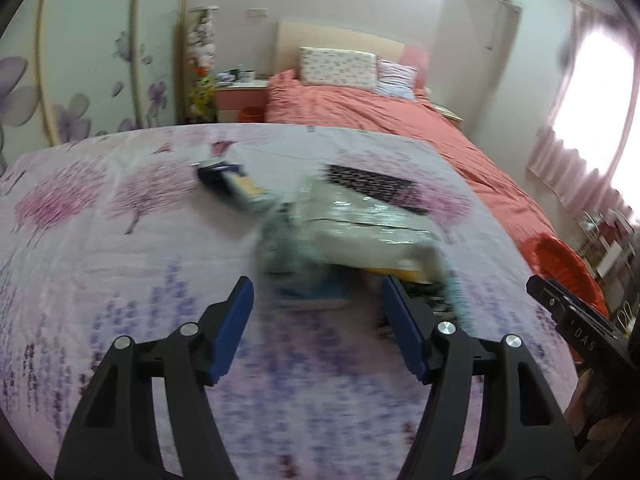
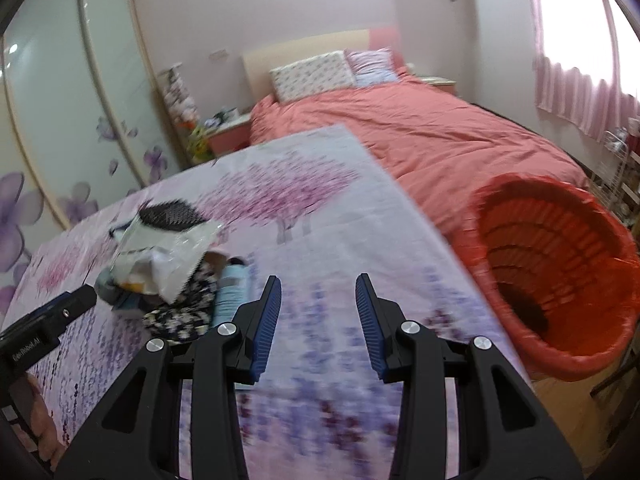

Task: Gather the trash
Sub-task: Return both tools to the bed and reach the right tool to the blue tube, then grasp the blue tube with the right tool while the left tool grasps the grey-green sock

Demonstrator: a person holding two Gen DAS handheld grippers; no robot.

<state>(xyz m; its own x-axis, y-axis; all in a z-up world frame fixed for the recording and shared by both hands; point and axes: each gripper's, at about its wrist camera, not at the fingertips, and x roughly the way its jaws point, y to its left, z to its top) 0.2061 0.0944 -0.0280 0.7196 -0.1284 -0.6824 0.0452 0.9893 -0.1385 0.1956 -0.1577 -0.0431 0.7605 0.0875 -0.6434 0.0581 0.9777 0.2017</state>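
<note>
A heap of trash lies on the flowered tablecloth (image 1: 120, 280): a crinkled clear-and-white plastic wrapper (image 1: 360, 220), a grey-blue crumpled piece (image 1: 288, 252) and a dark blue packet (image 1: 228, 180) further back. My left gripper (image 1: 318, 292) is open, just short of the heap. In the right wrist view the wrapper (image 2: 168, 248) lies on a floral cloth (image 2: 184, 312) beside a pale blue tube (image 2: 232, 288). My right gripper (image 2: 318, 292) is open and empty over the cloth, right of the heap. A red bin (image 2: 560, 272) stands at the table's right edge.
A black hairbrush (image 1: 372, 184) lies behind the wrapper. A bed with a coral cover (image 2: 420, 136) stands beyond the table. A wardrobe with flower-print doors (image 2: 60, 120) is at left. A wire rack (image 2: 616, 184) stands by the window at right.
</note>
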